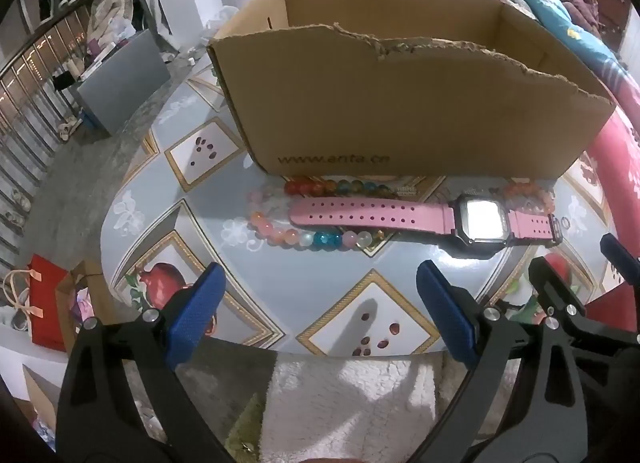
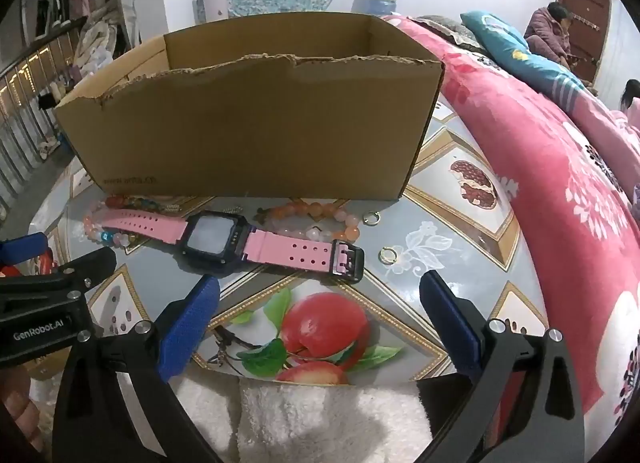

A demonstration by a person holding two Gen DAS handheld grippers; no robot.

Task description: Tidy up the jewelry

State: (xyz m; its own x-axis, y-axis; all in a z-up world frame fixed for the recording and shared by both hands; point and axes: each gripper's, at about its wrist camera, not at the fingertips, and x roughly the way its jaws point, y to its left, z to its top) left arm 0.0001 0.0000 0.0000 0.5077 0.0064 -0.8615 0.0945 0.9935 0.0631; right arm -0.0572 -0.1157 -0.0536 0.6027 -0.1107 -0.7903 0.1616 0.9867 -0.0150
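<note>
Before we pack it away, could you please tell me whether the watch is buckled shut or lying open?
Open: the watch lies flat, straps spread straight, buckle unfastened.

Count on the table: 1 cardboard box (image 2: 248, 131) at 12 o'clock, 1 pink watch (image 2: 212, 241) dead centre, 2 bead bracelets, multicolour (image 2: 96, 223) at 9, orange (image 2: 316, 219) at 3, plus 2 small rings (image 2: 371, 218) (image 2: 388, 255) approx 4 o'clock.

We see both views in even, slightly cool indoor light, with strong fisheye bending and black corners at the edges. The watch face (image 1: 482, 219) glares white in the left view, and soft shadows fall on the glossy table (image 2: 460, 231). Far background looks soft.
</note>
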